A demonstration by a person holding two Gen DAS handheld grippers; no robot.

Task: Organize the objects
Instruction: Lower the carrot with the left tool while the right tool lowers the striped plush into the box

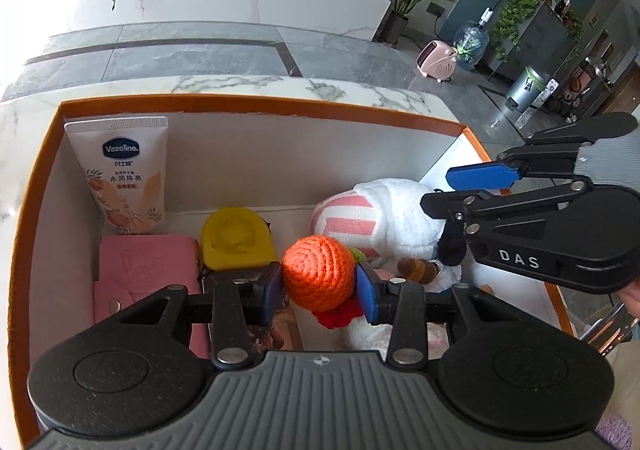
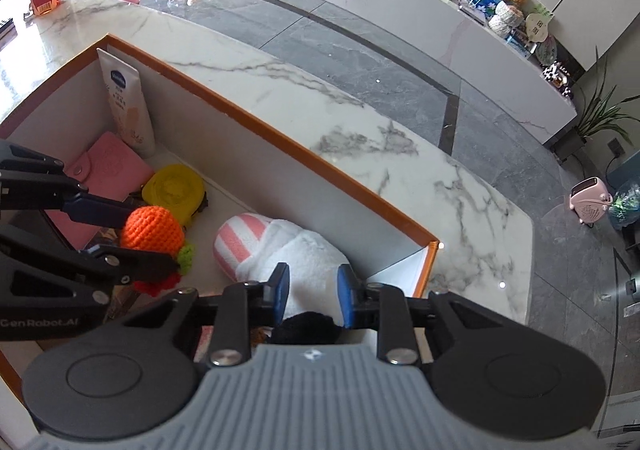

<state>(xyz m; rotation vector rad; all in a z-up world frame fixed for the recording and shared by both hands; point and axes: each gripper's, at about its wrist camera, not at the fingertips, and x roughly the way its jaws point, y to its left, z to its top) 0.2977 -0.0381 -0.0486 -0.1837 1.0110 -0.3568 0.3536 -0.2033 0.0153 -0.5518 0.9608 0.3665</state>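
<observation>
Left wrist view has the left gripper (image 1: 319, 286) clenched on an orange crocheted ball (image 1: 319, 273), both blue pads pressed into its sides, held low inside the orange-rimmed box (image 1: 256, 106). Just beyond its tips sit a yellow pouch (image 1: 237, 239) and, to the left of that, a pink wallet (image 1: 148, 270), with a Vaseline tube (image 1: 124, 174) propped in the far left corner. To its right lies a white plush toy (image 1: 384, 218) with pink stripes, and the right gripper (image 1: 472, 186) reaches in over it. I'd guess the ball is about to be set down; the risk is that the yarn bits dangling under it snag on a pad at release, or that the two grippers, already close, knock together above the plush. Right wrist view adds what the first cannot: the right gripper (image 2: 313, 292) straddles the plush's white body (image 2: 304, 250), pads apart on either side, though I cannot tell whether they actually pinch it. It also shows the marble tabletop (image 2: 360, 122) beyond the box.
</observation>
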